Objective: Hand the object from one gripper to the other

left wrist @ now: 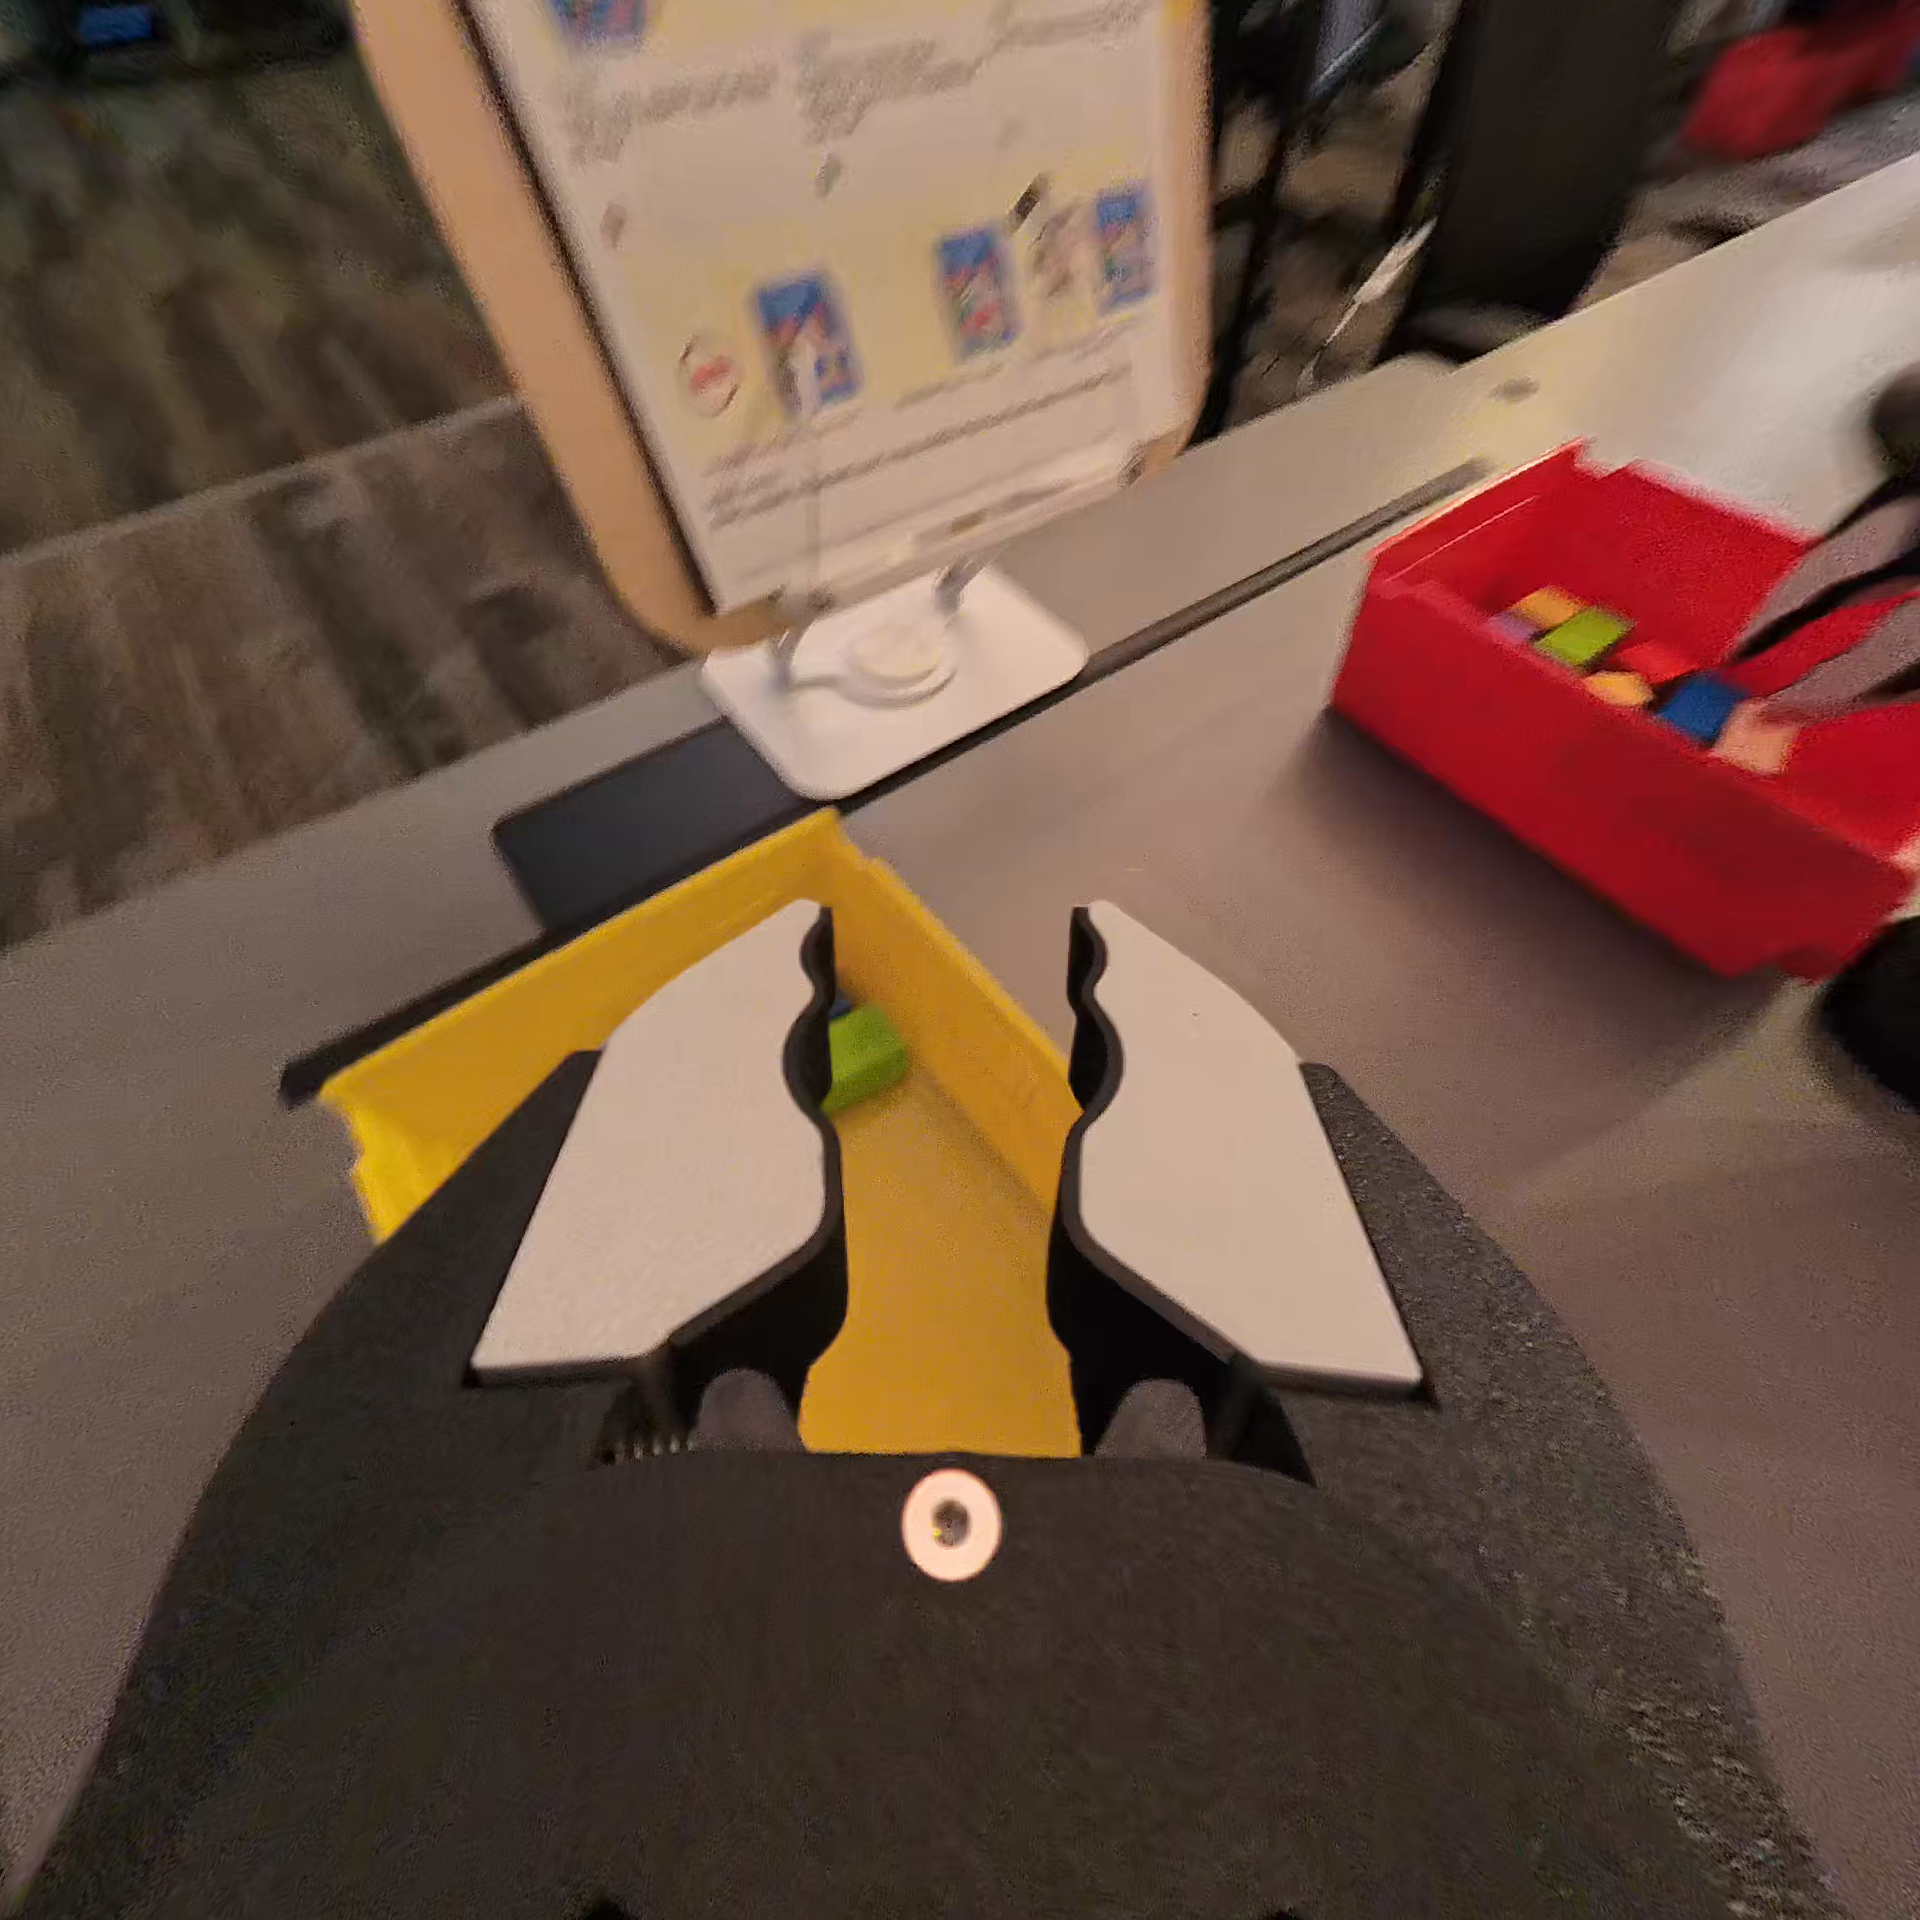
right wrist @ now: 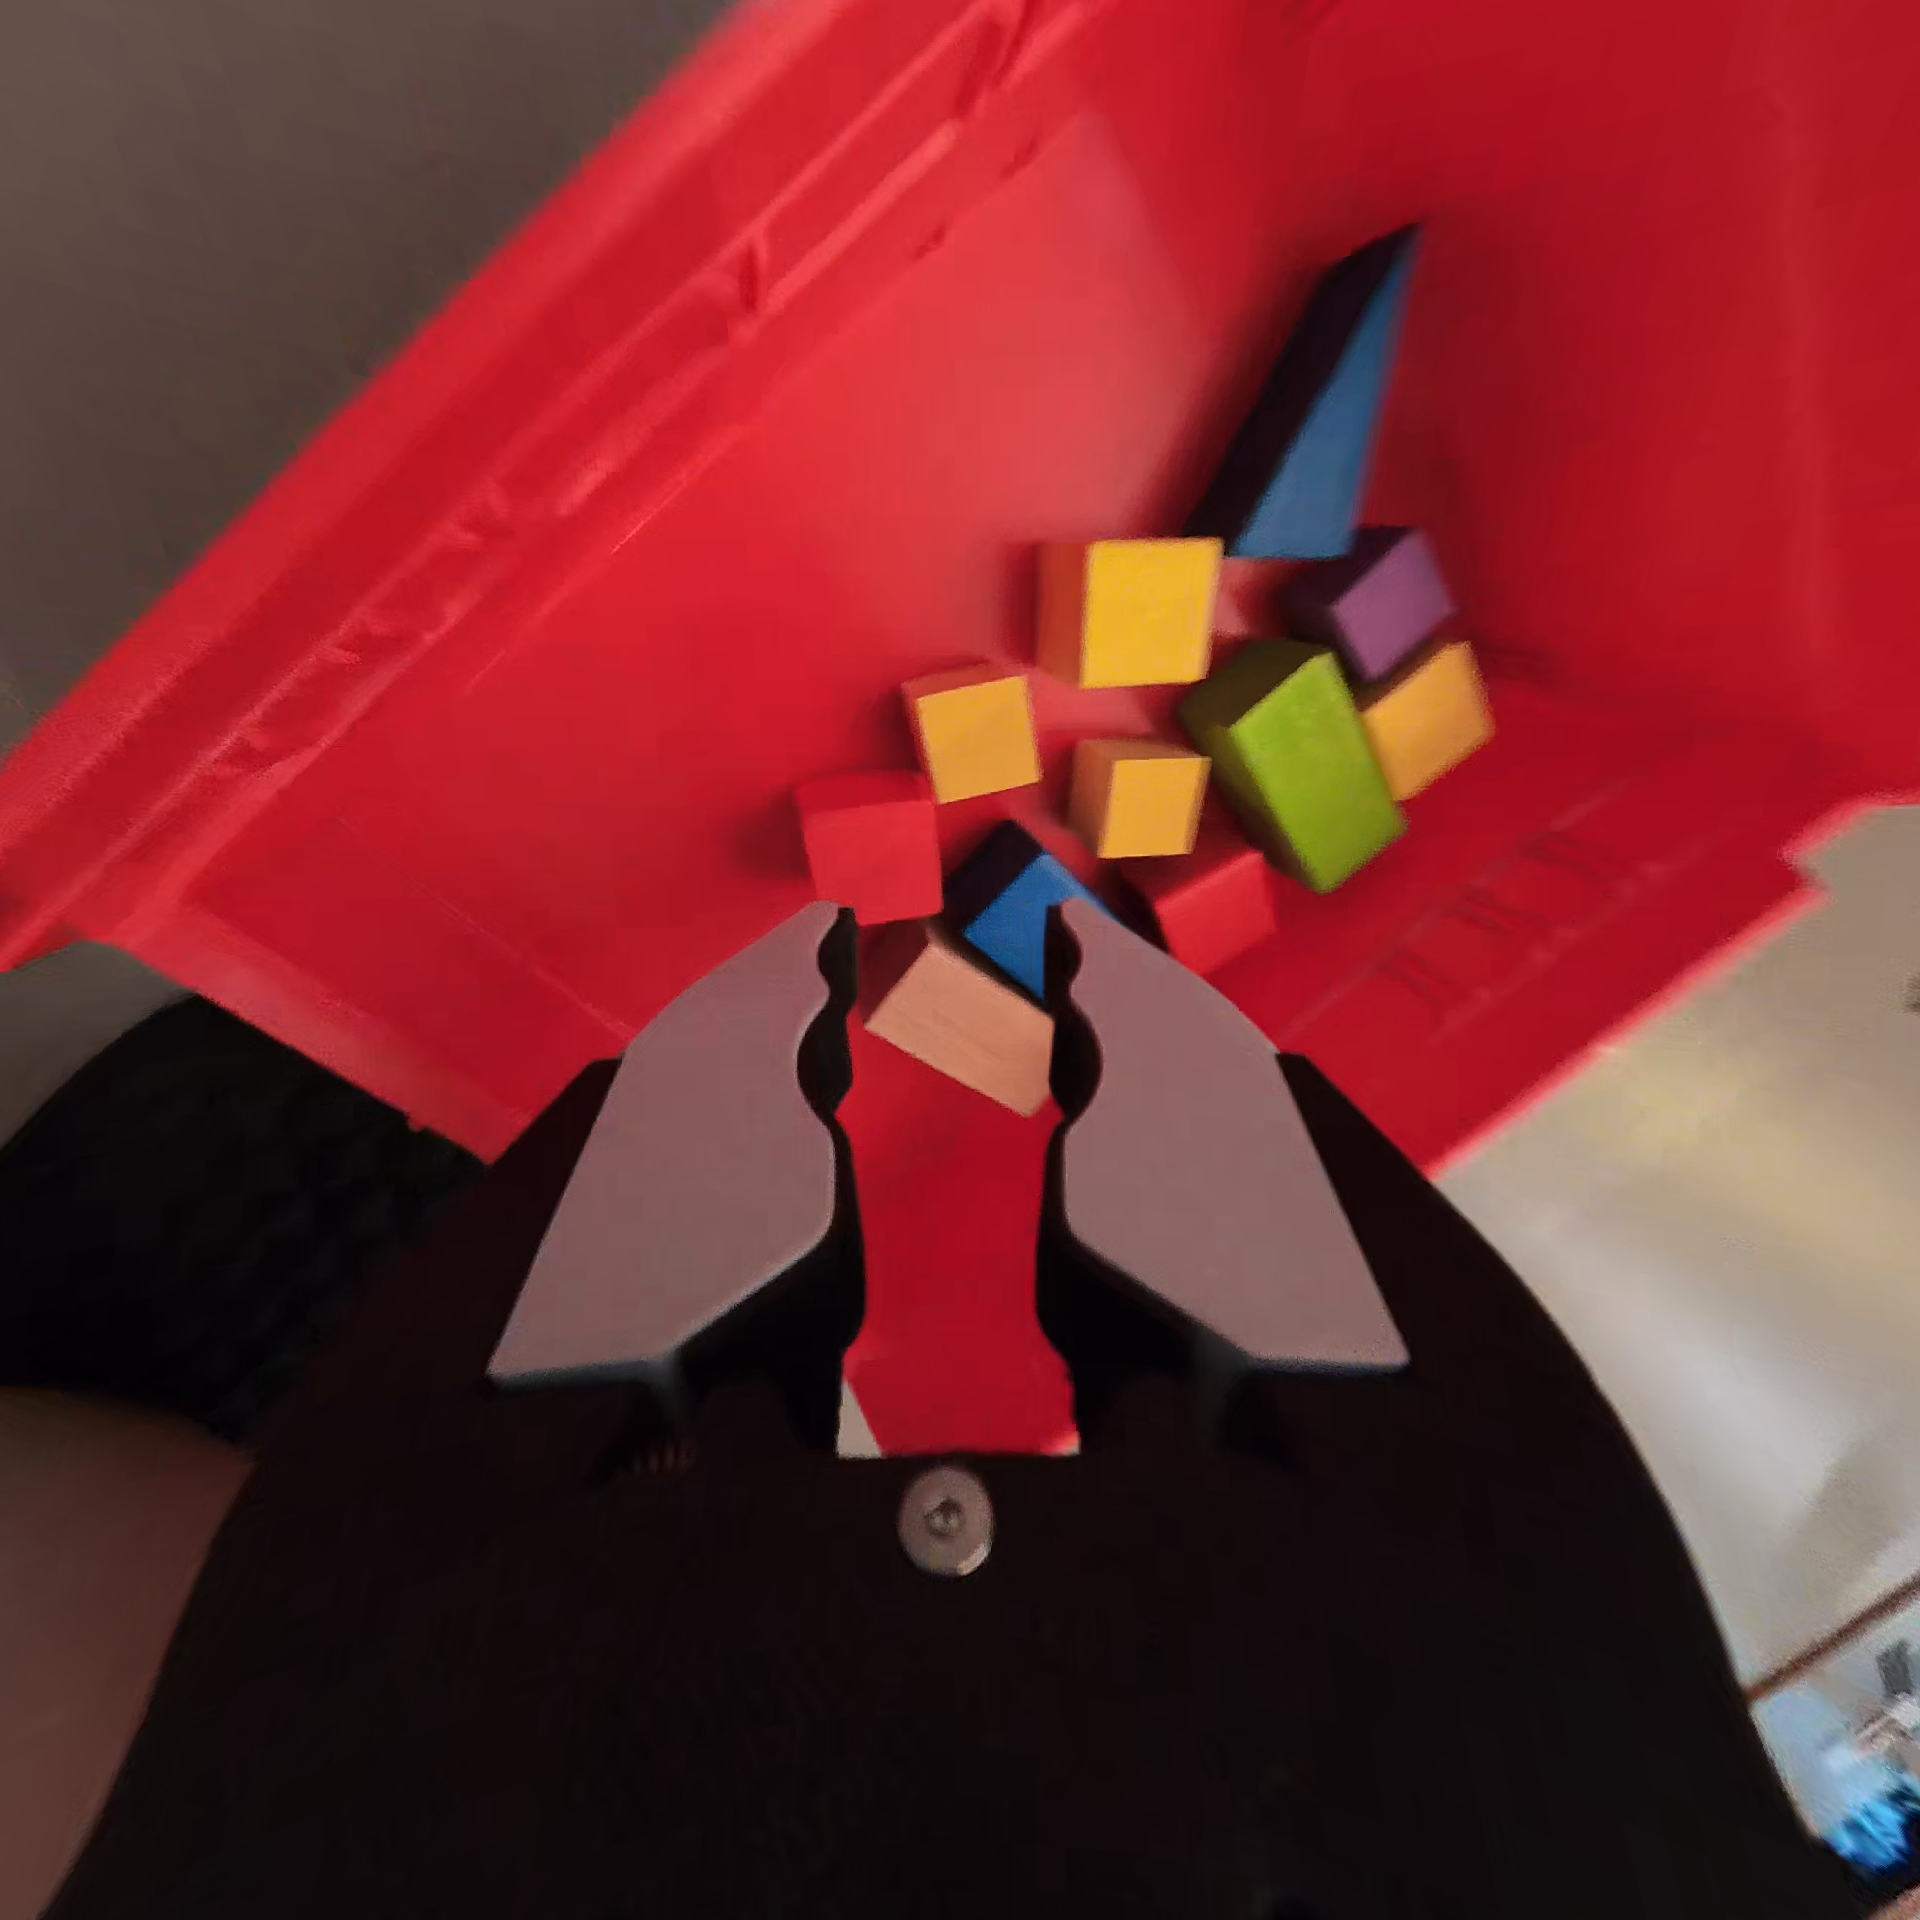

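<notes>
The right gripper is reaching into the red bin, jaws apart around a tan wooden block at mid-frame but not visibly clamping it. A blue block is pressing against it just above, so closing now risks pinching both or tipping the tan one askew (it is lying skewed between the fingers). The block looks small, plain-faced, unpainted. The left gripper is hanging released and empty over the yellow bin.

No writing could be read. A printed sheet in a clear stand on the worktop carried lines of script and small blue pictures, all too blurred to make out. The red bin bore only moulded ridges.
</notes>
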`<state>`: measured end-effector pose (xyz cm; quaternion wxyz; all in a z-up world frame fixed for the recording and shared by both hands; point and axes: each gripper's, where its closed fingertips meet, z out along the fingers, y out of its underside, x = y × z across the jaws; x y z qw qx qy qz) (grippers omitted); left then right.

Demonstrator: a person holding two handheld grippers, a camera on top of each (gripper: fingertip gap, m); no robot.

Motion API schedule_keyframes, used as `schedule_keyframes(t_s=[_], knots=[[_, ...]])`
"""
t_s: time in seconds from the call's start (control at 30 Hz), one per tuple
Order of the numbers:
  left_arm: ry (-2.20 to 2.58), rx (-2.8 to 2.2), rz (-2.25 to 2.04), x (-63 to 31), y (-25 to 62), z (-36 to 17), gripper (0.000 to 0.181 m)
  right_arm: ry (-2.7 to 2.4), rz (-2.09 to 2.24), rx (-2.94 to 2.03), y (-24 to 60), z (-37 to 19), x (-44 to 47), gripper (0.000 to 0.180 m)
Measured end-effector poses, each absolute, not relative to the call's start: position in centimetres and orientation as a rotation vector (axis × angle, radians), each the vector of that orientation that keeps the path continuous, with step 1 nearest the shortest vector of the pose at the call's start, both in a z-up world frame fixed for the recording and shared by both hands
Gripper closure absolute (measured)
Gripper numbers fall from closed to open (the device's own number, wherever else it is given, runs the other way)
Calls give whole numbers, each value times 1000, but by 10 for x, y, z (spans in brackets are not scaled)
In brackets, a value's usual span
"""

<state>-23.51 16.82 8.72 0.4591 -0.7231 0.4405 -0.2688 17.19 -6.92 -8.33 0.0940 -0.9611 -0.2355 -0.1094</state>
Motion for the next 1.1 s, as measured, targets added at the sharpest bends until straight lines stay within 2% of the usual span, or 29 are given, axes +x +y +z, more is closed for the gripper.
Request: schedule_keyframes(t_s=[0.1,0.23,0.33,0.4,0.47,0.57,0.77,1.0,1.1], knots=[[1101,-1916,-566,-244,198,49,141,-696,-551,-2628,-49,-40,174,144],[1213,-1925,-494,-231,227,4,143,-738,-638,-2386,-31,1,153,144],[1362,-1851,-478,-214,233,-27,143,-816,-643,-2336,-30,4,141,144],[1476,-1772,-359,-208,237,-48,142,-842,-636,-2351,-31,0,139,144],[1580,-1711,-164,-209,244,-71,151,-841,-627,-2379,-32,-6,142,144],[1696,-1686,-43,-206,243,-98,150,-832,-624,-2414,-33,-12,148,144],[1754,-1708,-74,-202,243,-122,129,-851,-591,-2423,-33,-16,145,144],[1788,-1743,-143,-201,236,-134,128,-882,-580,-2454,-33,-24,143,144],[1801,-1802,-172,-210,231,-131,136,-886,-577,-2461,-35,-25,144,144]])
